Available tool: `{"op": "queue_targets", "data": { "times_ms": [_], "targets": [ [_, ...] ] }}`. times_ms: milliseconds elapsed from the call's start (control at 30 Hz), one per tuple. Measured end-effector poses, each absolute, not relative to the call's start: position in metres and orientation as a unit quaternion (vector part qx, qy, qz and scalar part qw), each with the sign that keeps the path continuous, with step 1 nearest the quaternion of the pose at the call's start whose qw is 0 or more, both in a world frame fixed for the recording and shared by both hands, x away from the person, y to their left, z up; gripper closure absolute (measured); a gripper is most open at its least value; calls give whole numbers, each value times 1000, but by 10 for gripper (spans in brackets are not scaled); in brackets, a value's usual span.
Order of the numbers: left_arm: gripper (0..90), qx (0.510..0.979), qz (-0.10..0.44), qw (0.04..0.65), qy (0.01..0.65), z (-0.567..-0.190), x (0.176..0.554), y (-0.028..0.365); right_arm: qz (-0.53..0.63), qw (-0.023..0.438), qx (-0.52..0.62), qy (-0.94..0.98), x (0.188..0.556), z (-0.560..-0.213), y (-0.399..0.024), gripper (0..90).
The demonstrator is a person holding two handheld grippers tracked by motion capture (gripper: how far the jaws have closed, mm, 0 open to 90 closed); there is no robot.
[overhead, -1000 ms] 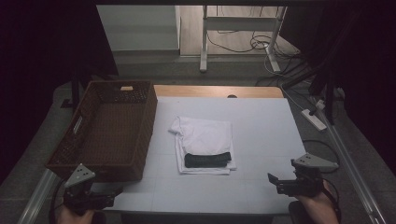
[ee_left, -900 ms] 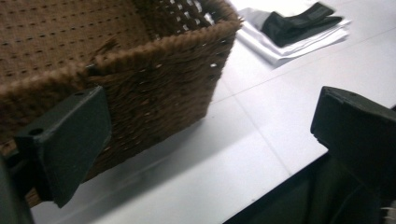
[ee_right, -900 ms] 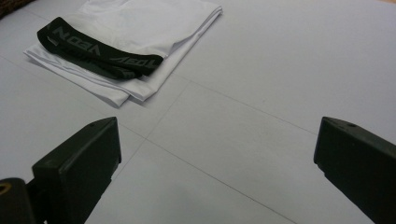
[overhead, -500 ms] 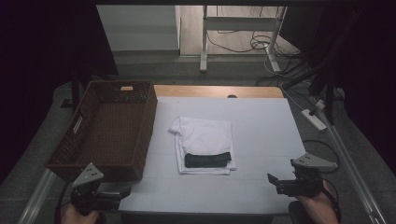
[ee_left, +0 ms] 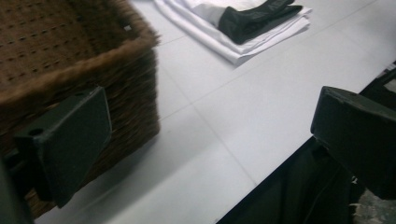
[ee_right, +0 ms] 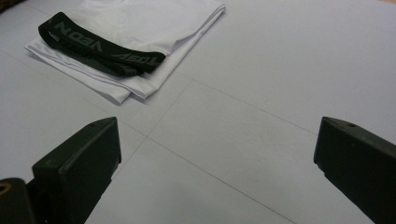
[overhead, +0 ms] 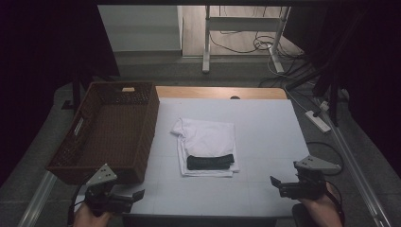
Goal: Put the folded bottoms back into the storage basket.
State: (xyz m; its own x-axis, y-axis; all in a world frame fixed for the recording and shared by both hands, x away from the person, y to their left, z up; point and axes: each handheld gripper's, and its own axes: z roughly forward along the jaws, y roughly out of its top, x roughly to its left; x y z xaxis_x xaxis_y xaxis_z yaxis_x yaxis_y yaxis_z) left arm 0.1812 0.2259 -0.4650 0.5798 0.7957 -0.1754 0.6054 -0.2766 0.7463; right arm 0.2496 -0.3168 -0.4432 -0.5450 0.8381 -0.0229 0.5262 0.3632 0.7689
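White table (overhead: pixel 265 127): near edge cut off. Wicker basket (overhead: pixel 111 127) sits at its left; interior dim. Folded white garment (overhead: pixel 208 139) lies mid-table, its black waistband (overhead: pixel 210 161) lettering partly legible. Left gripper (overhead: pixel 137 195) and right gripper (overhead: pixel 274 182) hover near the front edge, jaws apart, empty

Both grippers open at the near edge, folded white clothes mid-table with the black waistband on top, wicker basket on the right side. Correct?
Not quite: the wicker basket sits on the left side of the table, as the high view shows. The rest holds: left gripper and right gripper open, black waistband on the folded white clothes.
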Motion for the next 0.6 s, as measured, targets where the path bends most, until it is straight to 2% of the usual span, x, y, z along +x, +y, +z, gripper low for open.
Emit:
{"op": "queue_targets", "data": {
  "times_ms": [600],
  "targets": [
    [0,815,71,408,405,-472,200,198,366,211,424,801,250,-443,-316,19]
  ]
}}
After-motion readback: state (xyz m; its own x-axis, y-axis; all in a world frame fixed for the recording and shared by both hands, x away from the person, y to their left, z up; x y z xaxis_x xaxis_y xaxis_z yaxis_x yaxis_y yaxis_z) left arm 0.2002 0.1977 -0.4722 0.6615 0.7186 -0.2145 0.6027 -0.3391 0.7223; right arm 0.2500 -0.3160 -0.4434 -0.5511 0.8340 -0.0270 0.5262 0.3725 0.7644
